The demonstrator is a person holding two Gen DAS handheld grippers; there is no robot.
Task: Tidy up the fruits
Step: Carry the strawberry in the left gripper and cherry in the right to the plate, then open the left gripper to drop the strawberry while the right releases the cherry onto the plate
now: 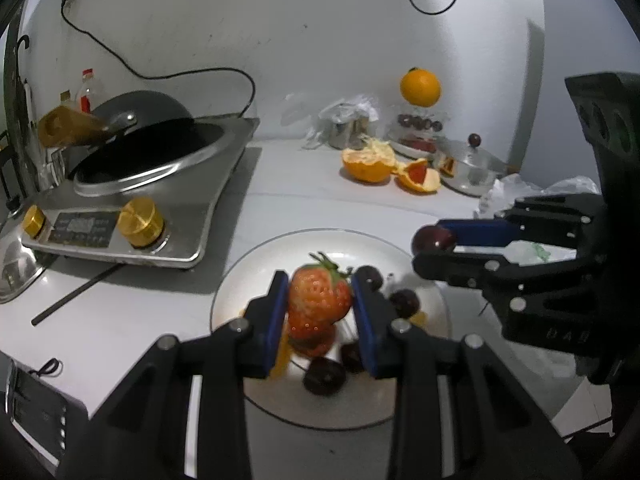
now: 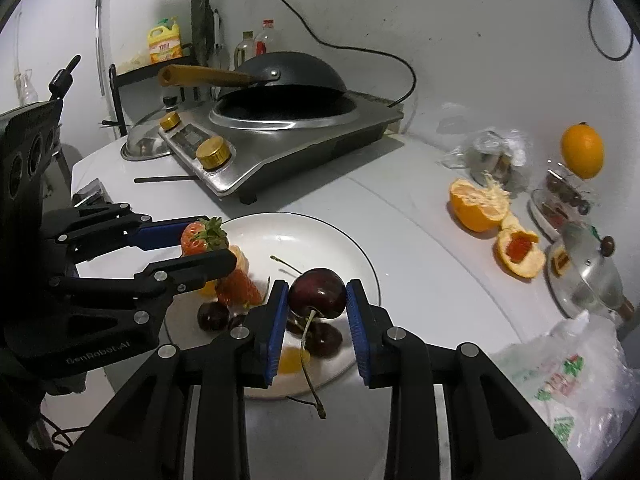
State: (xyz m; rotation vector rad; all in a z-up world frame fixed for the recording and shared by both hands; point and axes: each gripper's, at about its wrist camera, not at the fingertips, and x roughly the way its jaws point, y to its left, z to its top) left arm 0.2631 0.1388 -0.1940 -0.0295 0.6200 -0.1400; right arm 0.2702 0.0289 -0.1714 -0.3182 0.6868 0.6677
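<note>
The left gripper (image 1: pixel 320 300) is clenched on a strawberry (image 1: pixel 318 294), its blue pads pressed against the berry's two flanks, leafy cap up, and it holds the fruit over the white plate (image 1: pixel 256 264) that sits on the pale counter in front of the induction cooker (image 1: pixel 132 200). A strawberry is light, soft and easily bruised, so by my reading the wide mid-body is the right place to pinch, with gentle pressure only; the tip and the cap would give or tear. On the plate beneath lie another strawberry (image 2: pixel 238 290), several dark cherries (image 1: pixel 324 376) and some orange pieces. To the right, the right gripper (image 2: pixel 316 300) is closed around a single cherry (image 2: pixel 317 293), squeezed across its round sides above the plate's near edge, with the stem (image 2: pixel 310 360) hanging free below. The cherry looks firm, glossy and slippery, so I judge it could roll or squirt out of a hard or off-centre pinch; holding across its widest part seems safest, since the thin stem would likely snap.
</note>
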